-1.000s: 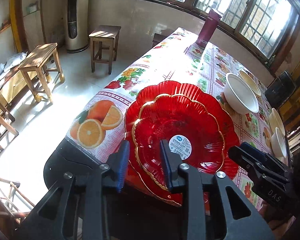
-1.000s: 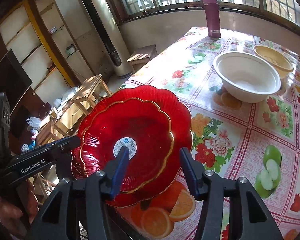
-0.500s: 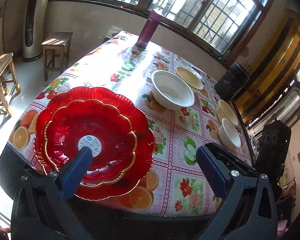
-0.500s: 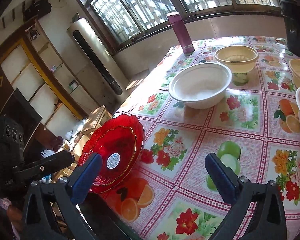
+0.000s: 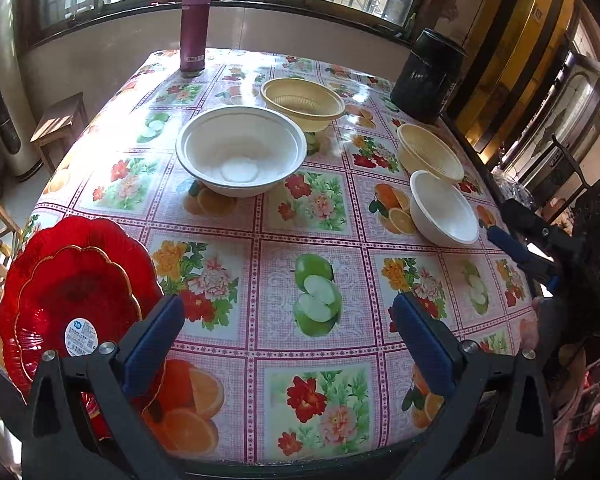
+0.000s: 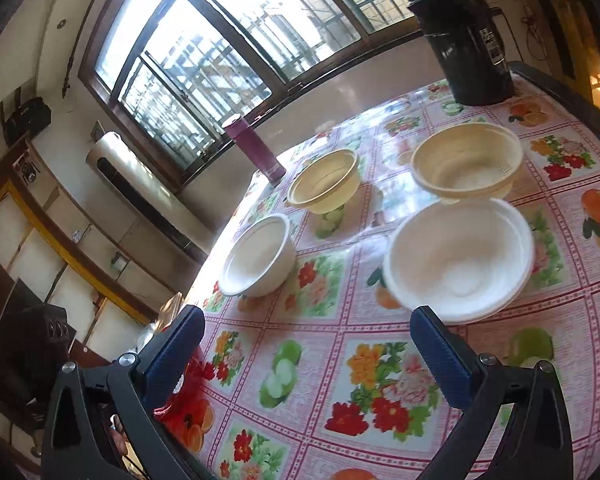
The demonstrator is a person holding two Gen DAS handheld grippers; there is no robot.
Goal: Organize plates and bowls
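The two red plates (image 5: 76,304) lie nested, the smaller one with a gold rim inside the larger, at the near left corner of the table (image 5: 300,216). This looks like a finished stack, so I judge that the plates are done and the bowls are the part which remains.

The left gripper (image 5: 288,340) hangs over the near edge of the table with its jaws wide apart and nothing between them; the plates are just beside its left finger, not held. The right gripper (image 6: 300,352) also has its jaws fully apart and empty. Both pairs of jaws have just been opening, and no thing is between them.

The small white bowl (image 6: 460,258) stands just beyond the right gripper, touching or almost touching the small cream basket bowl (image 6: 468,164) behind it. The big white bowl (image 5: 242,150) is in the middle of the table, with the big cream basket bowl (image 5: 303,102) close behind it. They stand separately, so probably each kind must be put into the other of its kind.

A purple flask (image 5: 195,26) stands at the far edge and a black pot (image 5: 428,76) at the far right corner; both are well apart from the bowls. Between the grippers and the bowls the flowered cloth is free, so nothing blocks the way
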